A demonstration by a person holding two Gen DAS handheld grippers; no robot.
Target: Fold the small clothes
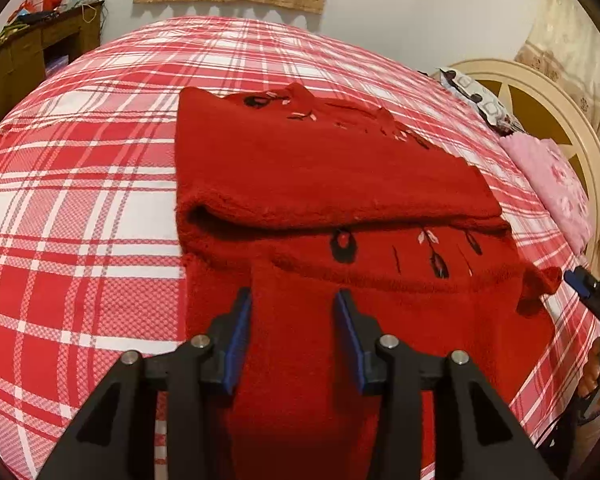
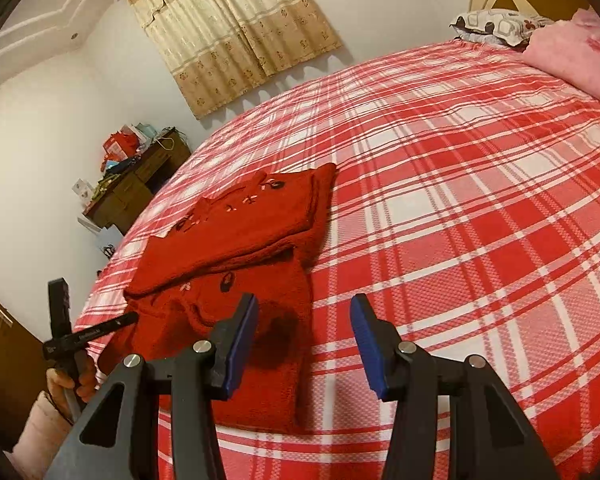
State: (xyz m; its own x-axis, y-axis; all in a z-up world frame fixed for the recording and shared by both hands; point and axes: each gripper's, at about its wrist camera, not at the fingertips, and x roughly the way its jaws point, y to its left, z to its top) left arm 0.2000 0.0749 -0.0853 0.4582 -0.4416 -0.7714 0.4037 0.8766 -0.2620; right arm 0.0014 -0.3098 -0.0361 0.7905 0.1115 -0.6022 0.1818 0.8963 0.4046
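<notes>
- Two views are showing one red sweater (image 1: 320, 176) lying on the checked bed (image 1: 80, 200), close to its near edge.
- Left wrist view: the left gripper (image 1: 294, 304) is hanging released over the near part of the sweater, holding nothing. The far part is lying folded over, so I think the folding is partly done.
- Right wrist view: the right gripper (image 2: 304, 320) is spread wide too, empty, over the sweater's right edge, maybe getting ready to grab it.
- No boxes or baskets are showing.
</notes>
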